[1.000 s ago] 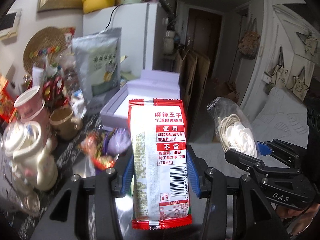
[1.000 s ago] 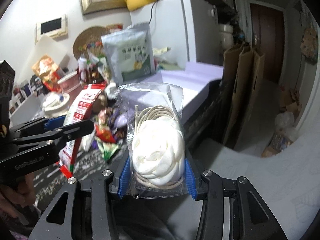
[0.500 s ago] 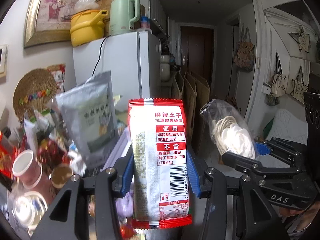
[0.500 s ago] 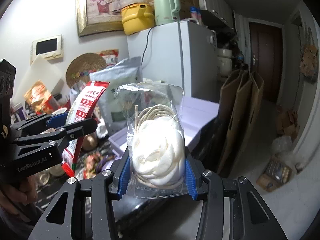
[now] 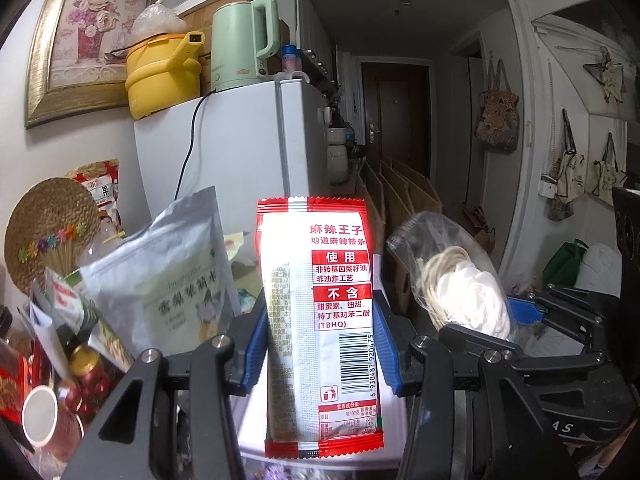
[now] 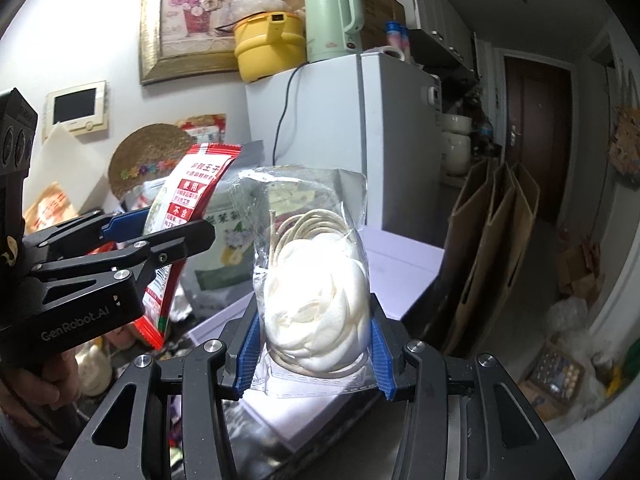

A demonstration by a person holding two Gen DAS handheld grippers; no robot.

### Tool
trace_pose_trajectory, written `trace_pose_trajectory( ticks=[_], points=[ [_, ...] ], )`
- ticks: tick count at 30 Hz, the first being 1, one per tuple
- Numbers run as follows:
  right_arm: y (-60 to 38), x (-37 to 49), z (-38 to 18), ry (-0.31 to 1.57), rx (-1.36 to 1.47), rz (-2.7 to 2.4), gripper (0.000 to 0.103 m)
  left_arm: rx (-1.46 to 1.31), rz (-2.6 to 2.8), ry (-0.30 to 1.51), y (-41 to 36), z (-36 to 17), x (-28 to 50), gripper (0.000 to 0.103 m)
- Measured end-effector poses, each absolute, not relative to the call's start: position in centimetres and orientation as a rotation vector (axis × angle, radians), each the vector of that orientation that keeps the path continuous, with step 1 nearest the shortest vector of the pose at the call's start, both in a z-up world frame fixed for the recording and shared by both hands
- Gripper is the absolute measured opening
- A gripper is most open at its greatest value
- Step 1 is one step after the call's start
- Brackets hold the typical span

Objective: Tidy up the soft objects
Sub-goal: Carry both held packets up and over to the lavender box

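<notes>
My left gripper is shut on a red and white snack packet and holds it upright in the air. The packet also shows in the right wrist view, held by the left gripper. My right gripper is shut on a clear plastic bag of white soft stuff and cord. That bag also shows in the left wrist view, to the right of the packet, in the right gripper.
A white fridge stands behind, with a yellow pot and a green kettle on top. A silver pouch and cluttered snacks and cups sit at left. A white open box lies below. Cardboard sheets lean at right.
Both grippers have risen and tilted upward with their loads. The cluttered table and white box have dropped low in view; the fridge top and picture have come into view.
</notes>
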State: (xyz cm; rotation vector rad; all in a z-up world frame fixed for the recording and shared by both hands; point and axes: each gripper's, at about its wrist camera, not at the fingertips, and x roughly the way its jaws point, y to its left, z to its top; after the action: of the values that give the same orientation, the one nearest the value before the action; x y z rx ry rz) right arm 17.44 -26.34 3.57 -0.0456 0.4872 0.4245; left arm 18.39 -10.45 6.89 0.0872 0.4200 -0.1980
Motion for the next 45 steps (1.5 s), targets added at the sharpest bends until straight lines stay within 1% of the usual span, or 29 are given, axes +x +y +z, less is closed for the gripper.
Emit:
trace_pose_trajectory(
  ticks=[8,18,34,45],
  points=[
    [-25.3,22.1,2.6,0.517,-0.043,0.396,0.047,0.109,-0.163,0.447,-9.5,5.7,24.0,0.046],
    [-24.4,26.9,-0.7,0.612,-0.075,0.373,0.047,0.067,-0.18,0.595,-8.9,0.9,29.8,0.046],
    [-23.1,31.6,-4.9,0.725,-0.135,0.362,0.049,0.064,-0.158,0.755,-8.5,-5.2,35.7,0.046],
    [-23.1,33.8,-7.3,0.809,-0.137,0.365,0.05,0.064,-0.162,0.838,-8.7,-7.6,37.2,0.046]
  ],
)
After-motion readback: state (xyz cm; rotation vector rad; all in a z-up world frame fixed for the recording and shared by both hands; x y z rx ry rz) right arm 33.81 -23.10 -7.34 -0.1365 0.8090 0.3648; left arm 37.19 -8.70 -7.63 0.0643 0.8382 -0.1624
